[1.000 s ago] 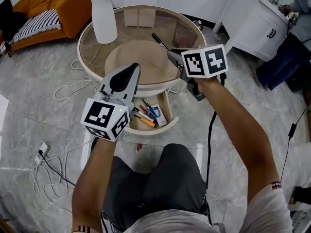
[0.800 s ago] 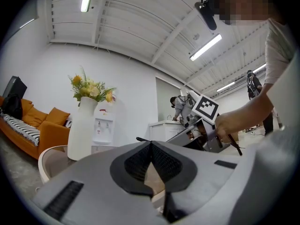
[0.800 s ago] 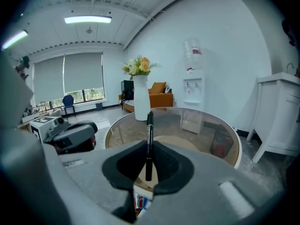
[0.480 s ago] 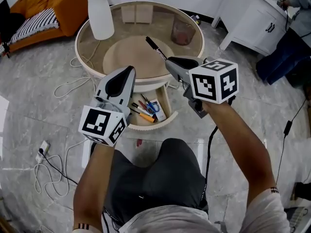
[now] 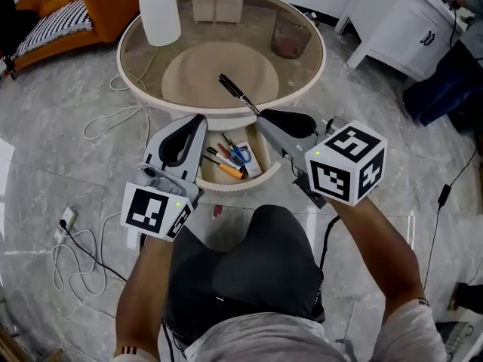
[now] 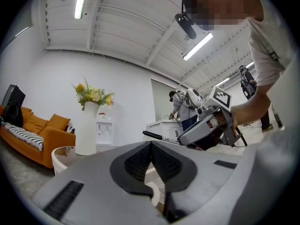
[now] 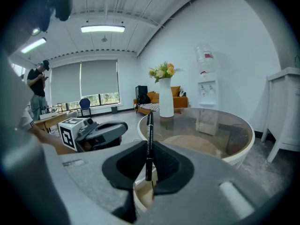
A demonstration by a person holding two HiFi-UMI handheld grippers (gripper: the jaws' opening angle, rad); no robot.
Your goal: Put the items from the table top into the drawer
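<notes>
A black pen point(image 5: 238, 95) sticks out from my right gripper point(image 5: 261, 115), which is shut on it; the pen's far end hangs over the near edge of the round glass table point(image 5: 134, 89). In the right gripper view the pen point(image 7: 149, 139) stands upright between the pads. Below the table top the drawer point(image 5: 263, 181) is pulled out, holding several pens and blue-handled scissors point(image 5: 239, 155). My left gripper point(image 5: 198, 120) hovers over the drawer's left side, shut with nothing in it. The left gripper view shows the pen point(image 6: 161, 137) and the right gripper point(image 6: 183, 137) ahead.
A white vase point(image 5: 158, 10) with flowers and a brownish cup point(image 5: 290, 36) stand on the table. A white cabinet point(image 5: 394, 29) is at the back right, an orange sofa point(image 5: 45, 17) at the back left. Cables point(image 5: 75, 251) lie on the floor at left.
Both grippers have drawn back toward the person. The right one has carried the pen from over the table top back to the table's near edge above the drawer.
</notes>
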